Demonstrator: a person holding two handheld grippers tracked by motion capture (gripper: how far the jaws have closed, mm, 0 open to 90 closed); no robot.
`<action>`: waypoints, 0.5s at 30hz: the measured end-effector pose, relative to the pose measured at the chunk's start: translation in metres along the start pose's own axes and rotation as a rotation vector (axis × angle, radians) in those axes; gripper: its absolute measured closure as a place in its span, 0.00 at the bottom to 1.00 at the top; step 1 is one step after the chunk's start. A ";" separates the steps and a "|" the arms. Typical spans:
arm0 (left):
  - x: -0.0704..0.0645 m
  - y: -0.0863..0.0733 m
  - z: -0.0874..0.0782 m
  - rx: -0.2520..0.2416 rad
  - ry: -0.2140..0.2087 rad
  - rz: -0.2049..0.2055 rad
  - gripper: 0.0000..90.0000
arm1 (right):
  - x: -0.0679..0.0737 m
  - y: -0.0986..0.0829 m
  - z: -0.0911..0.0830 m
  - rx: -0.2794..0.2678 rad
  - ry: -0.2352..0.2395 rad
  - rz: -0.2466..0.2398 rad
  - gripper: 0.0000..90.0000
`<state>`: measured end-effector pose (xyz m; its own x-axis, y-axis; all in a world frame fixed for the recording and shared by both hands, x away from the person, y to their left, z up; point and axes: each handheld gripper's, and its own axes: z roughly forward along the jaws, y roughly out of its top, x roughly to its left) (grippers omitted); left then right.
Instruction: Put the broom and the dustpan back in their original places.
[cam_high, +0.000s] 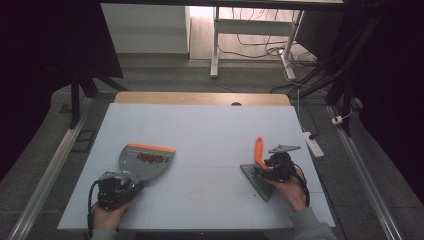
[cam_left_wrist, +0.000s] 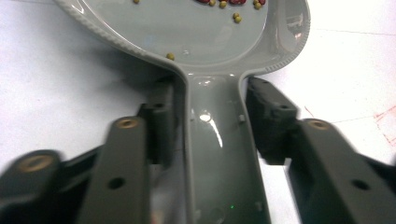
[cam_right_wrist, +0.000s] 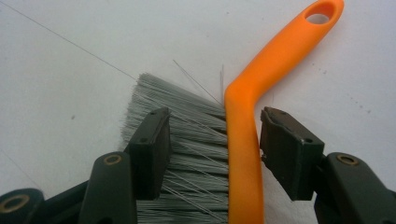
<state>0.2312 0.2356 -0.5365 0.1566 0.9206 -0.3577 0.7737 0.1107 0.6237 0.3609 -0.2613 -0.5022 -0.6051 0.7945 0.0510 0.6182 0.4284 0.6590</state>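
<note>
On the counter (cam_high: 200, 125), our left tongs (cam_left_wrist: 210, 116) pinch the dustpan (cam_left_wrist: 196, 37) handle; our right tongs (cam_right_wrist: 215, 140) stand spread around the brush (cam_right_wrist: 243, 154).

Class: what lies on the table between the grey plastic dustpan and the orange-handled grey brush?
Nothing: in the high view, bare pale-blue table surface separates the grey plastic dustpan from the orange-handled grey brush.

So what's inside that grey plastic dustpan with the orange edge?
Inside the grey plastic dustpan lies a small heap of red and yellowish beads, mostly near its orange lip. The left gripper view cuts off the far part, so the full heap isn't visible there.
</note>
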 end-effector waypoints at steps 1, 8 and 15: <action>0.000 0.000 -0.002 -0.012 0.003 -0.001 0.52 | 0.000 0.000 -0.001 -0.004 0.001 0.002 0.48; -0.004 0.003 -0.016 -0.064 0.030 0.048 0.38 | 0.001 0.000 -0.009 -0.034 0.010 -0.012 0.48; -0.013 0.010 -0.021 -0.107 -0.030 0.148 0.39 | 0.008 0.000 -0.016 -0.072 0.066 -0.061 0.48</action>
<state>0.2244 0.2329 -0.5114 0.2832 0.9183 -0.2765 0.6719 0.0157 0.7405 0.3473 -0.2619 -0.4897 -0.6735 0.7370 0.0564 0.5427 0.4413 0.7146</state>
